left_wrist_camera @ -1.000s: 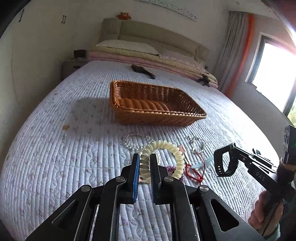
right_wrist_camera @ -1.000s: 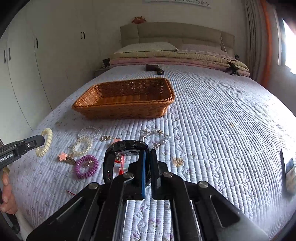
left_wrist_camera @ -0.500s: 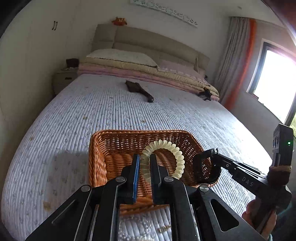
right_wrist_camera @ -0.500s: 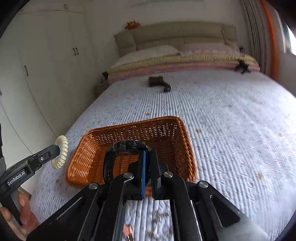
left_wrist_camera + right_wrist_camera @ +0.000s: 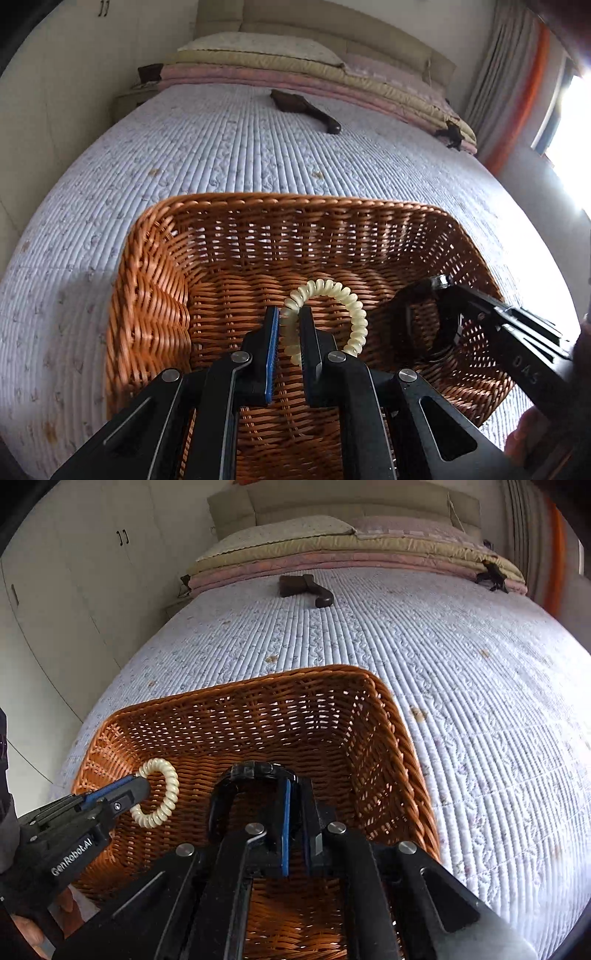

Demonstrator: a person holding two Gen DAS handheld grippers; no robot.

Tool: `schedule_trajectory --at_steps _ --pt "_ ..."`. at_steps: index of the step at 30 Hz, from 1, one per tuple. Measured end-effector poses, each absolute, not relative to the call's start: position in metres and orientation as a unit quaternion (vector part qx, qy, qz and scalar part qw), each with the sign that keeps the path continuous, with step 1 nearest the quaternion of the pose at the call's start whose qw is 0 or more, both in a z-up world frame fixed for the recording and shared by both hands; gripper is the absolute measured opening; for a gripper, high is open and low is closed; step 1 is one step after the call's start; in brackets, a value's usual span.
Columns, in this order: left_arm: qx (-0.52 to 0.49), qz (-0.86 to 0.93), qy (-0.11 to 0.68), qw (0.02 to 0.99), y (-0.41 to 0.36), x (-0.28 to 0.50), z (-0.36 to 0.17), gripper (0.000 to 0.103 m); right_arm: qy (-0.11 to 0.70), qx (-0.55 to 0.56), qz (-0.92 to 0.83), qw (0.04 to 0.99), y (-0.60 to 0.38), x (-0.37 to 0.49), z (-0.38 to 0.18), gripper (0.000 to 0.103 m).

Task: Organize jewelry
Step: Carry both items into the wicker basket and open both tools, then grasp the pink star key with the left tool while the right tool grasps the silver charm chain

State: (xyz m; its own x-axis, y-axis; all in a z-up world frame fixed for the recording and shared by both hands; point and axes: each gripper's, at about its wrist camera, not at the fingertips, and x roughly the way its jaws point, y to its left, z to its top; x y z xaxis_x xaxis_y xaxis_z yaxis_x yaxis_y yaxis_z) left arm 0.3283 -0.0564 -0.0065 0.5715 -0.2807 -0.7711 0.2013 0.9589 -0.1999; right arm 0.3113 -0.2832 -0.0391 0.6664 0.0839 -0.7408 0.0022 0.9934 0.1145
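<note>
A brown wicker basket (image 5: 155, 280) (image 5: 391, 716) sits on the quilted bed. My left gripper (image 5: 287, 314) (image 5: 142, 788) is shut on a cream spiral hair tie (image 5: 347, 299) (image 5: 162, 797) and holds it over the basket's inside. To its right, my right gripper (image 5: 295, 784) (image 5: 448, 291) is shut on a black wristband (image 5: 255, 770) (image 5: 410, 325), also hanging inside the basket's walls. Both items are off the basket floor. The other jewelry is out of view.
A dark brown brush (image 5: 306, 110) (image 5: 306, 589) lies farther up the bed, near folded blankets and a pillow (image 5: 266, 48). White wardrobes (image 5: 74, 590) line the left wall. A window with an orange curtain (image 5: 517, 110) is on the right. Hands grip both handles.
Both grippers moved forward from above the loose jewelry to over the basket, carrying the hair tie and the wristband, and dipped down into it. Neither grip changed.
</note>
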Motion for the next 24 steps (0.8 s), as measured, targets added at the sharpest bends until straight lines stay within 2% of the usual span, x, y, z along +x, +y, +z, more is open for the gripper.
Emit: schedule_trajectory --at_steps 5,6,7,9,15,17,18,19,24 --pt "-0.034 -0.131 0.442 0.887 -0.059 0.325 -0.009 0.015 0.393 0.055 0.03 0.917 -0.287 0.303 -0.031 0.007" --pt "-0.032 -0.129 0.44 0.888 -0.058 0.322 -0.006 0.025 0.389 0.061 0.035 0.918 -0.289 0.299 -0.027 0.007" --pt "-0.032 -0.126 0.435 0.891 -0.055 0.318 -0.003 0.043 0.385 0.067 0.037 0.92 -0.292 0.294 -0.023 0.007" --pt "-0.038 -0.135 0.413 0.9 -0.051 0.307 0.008 0.053 0.372 0.084 0.049 0.923 -0.298 0.281 -0.015 0.008" --pt "-0.07 -0.179 0.351 0.917 -0.033 0.253 0.053 0.053 0.336 0.113 0.062 0.933 -0.314 0.236 0.018 0.012" --pt "-0.073 -0.186 0.325 0.924 -0.027 0.231 0.068 0.053 0.32 0.114 0.064 0.938 -0.317 0.217 0.03 0.024" --pt "-0.075 -0.189 0.316 0.927 -0.023 0.225 0.075 0.053 0.313 0.112 0.063 0.941 -0.318 0.206 0.035 0.037" --pt "-0.076 -0.192 0.303 0.93 -0.018 0.213 0.084 0.053 0.306 0.111 0.064 0.943 -0.319 0.197 0.039 0.039" --pt "-0.076 -0.198 0.259 0.942 0.002 0.159 0.115 0.054 0.279 0.094 0.065 0.954 -0.322 0.144 0.053 0.039"
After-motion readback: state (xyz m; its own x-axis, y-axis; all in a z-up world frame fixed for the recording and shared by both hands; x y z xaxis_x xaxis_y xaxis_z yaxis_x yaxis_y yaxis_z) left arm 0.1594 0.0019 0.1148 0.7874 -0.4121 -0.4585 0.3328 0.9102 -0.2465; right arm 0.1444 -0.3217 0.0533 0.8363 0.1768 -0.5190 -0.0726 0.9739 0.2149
